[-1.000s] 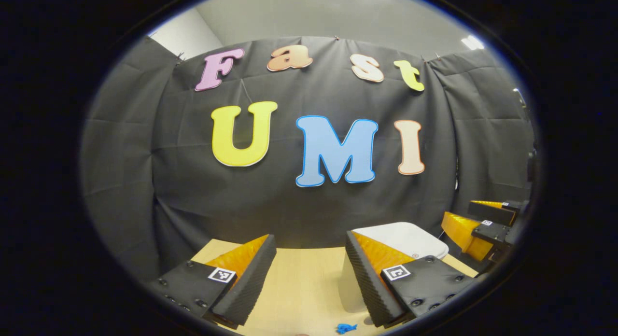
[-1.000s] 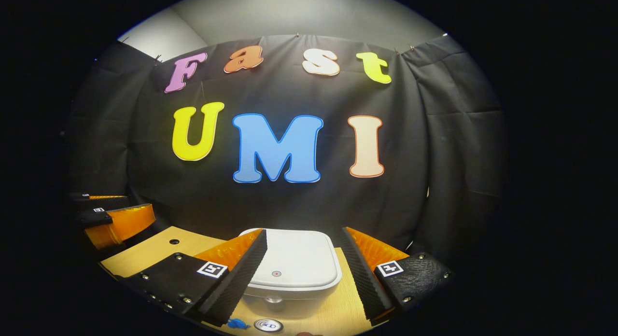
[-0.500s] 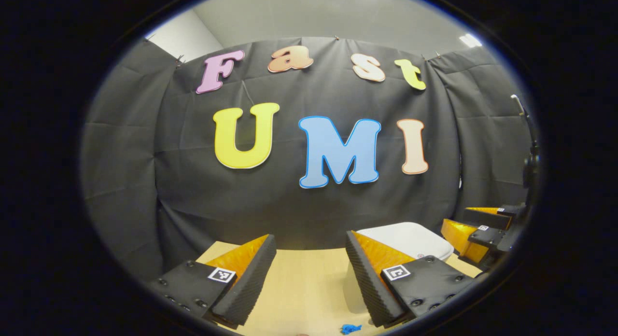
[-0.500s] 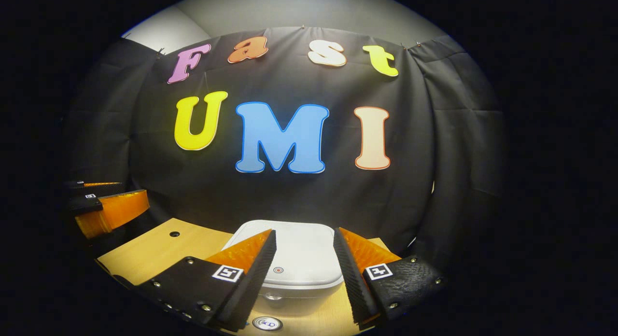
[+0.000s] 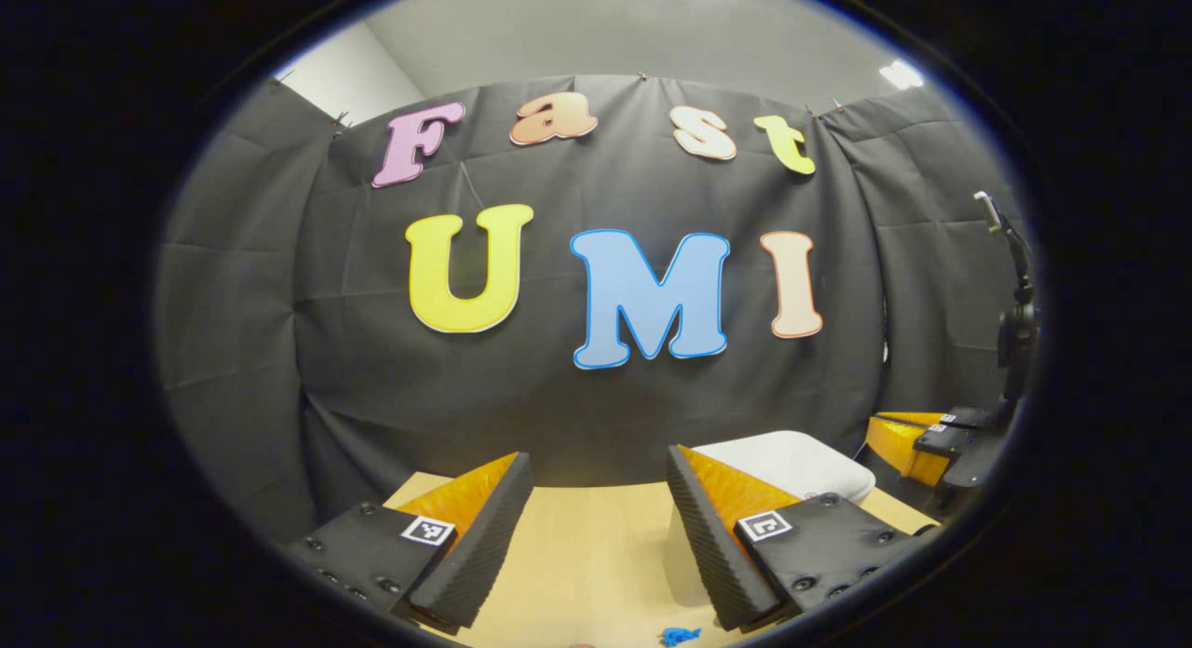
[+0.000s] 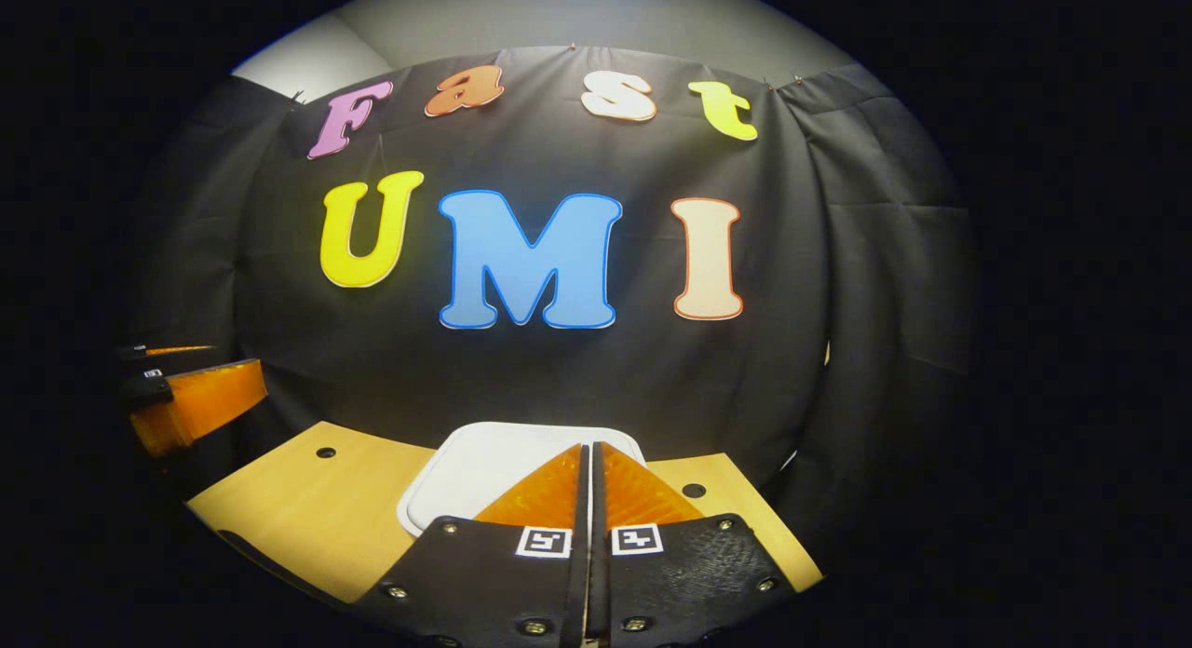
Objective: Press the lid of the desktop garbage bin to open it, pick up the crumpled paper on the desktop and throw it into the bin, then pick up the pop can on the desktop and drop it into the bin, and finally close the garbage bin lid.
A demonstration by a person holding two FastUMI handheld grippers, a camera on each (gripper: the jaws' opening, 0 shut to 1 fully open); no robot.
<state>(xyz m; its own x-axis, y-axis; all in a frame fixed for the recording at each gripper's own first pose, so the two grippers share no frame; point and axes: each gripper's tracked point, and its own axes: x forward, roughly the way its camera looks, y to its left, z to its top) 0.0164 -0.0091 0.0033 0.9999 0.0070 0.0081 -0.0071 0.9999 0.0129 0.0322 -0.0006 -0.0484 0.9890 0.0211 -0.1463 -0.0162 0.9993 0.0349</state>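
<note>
Right gripper (image 6: 589,462): fingers pressed together, nothing between them, tips poised over the closed white lid (image 6: 466,471) of the bin. Left gripper (image 5: 596,508): fingers spread wide, nothing held, above the wooden table (image 5: 577,555). The bin (image 5: 792,462) sits just off its right finger. A small blue scrap (image 5: 680,636) lies on the table near it.

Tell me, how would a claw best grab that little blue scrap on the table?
Probably across its crumpled middle, coming straight down from above. The blue scrap is a small, low lump lying on the table, with no handle or tall side to pinch. The left claw is open and close to it. The scrap sits at the picture's edge, so its full shape is unclear.
</note>
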